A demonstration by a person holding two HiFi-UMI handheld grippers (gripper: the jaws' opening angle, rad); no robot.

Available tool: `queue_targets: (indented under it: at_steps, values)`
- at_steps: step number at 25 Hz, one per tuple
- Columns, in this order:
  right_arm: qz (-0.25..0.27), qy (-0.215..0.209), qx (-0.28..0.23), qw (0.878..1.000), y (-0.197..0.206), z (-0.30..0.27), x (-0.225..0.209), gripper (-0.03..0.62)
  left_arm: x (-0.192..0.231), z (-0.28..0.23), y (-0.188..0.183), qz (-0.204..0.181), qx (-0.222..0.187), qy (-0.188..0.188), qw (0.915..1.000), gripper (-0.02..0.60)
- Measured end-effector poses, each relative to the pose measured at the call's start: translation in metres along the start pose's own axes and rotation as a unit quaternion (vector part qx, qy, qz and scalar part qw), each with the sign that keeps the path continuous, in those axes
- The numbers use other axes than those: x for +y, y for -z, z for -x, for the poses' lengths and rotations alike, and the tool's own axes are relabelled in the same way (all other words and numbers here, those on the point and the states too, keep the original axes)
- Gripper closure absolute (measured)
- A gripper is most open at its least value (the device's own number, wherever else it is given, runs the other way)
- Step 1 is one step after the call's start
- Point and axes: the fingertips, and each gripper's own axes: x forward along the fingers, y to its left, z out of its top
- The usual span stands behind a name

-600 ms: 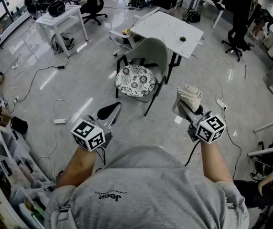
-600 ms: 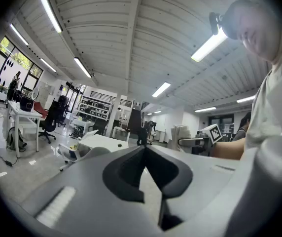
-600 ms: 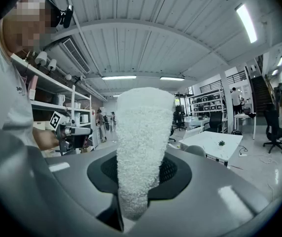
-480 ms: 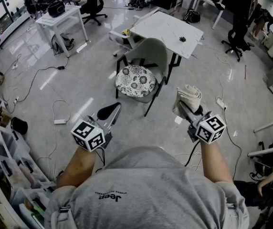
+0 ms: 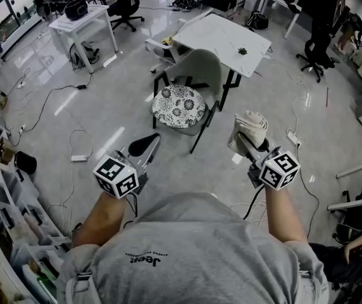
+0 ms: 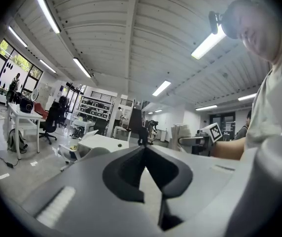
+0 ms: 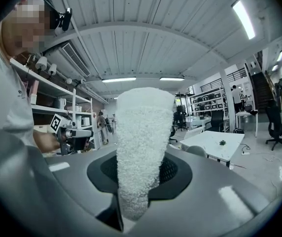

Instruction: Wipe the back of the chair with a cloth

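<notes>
While right hand-held gripper (image 5: 250, 143) clamps cloth (image 5: 249, 126) | chair (image 5: 200, 73) ahead | table (image 5: 222, 35) beyond

A glossy pale floor (image 5: 105, 116) carries everything. Near the middle of the head view the chair (image 5: 197, 71) stands on it on dark legs. At 12 o'clock, just beyond the chair, stands a white bench (image 5: 216, 33) with a small dark plant (image 5: 242, 51) on its top. At 10 o'clock from the chair a second white bench (image 5: 91, 19) bears a dark rounded thing (image 5: 74, 8). Black cables (image 5: 48, 100) trail over the floor at 9 o'clock. A white adapter (image 5: 78, 159) lies at 8 o'clock and a power strip (image 5: 292, 136) at 4 o'clock. A black office chair (image 5: 312, 48) stands at 2 o'clock.
</notes>
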Motion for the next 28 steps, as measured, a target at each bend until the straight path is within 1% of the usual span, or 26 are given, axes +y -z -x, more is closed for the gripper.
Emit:
queue_targets:
  at_steps: [6,11,14,17,20,23,26,28]
  values:
    - [0.000,-0.011,-0.007,1.000,-0.004,0.029,-0.025,0.497,-0.030,-0.023,0.003,-0.004,0.002,-0.013,0.9999,0.525]
    - [0.005,-0.026,-0.005,1.000,-0.001,0.048,-0.052,0.497,-0.050,-0.045,0.006,0.003,-0.010,-0.037,0.9993,0.525]
    - [0.007,-0.036,-0.005,0.999,-0.001,0.053,-0.066,0.497,-0.060,-0.054,0.006,0.001,-0.012,-0.049,0.9987,0.525]
    - [0.009,-0.046,-0.005,0.999,-0.002,0.047,-0.073,0.497,-0.059,-0.056,0.006,0.001,-0.011,-0.062,0.9980,0.525]
    - [0.005,-0.056,-0.004,0.998,-0.001,0.032,-0.076,0.497,-0.049,-0.053,0.007,0.001,-0.005,-0.073,0.9973,0.525]
    - [0.004,-0.062,-0.001,0.998,0.003,0.006,-0.076,0.497,-0.027,-0.049,0.009,0.002,-0.004,-0.079,0.9969,0.525]
    - [0.007,-0.063,0.005,0.998,0.006,-0.033,-0.074,0.497,0.013,-0.048,0.009,0.010,-0.010,-0.077,0.9969,0.525]
    - [0.012,-0.059,0.008,0.998,0.006,-0.067,-0.073,0.497,0.049,-0.050,0.008,0.015,-0.014,-0.070,0.9973,0.525]
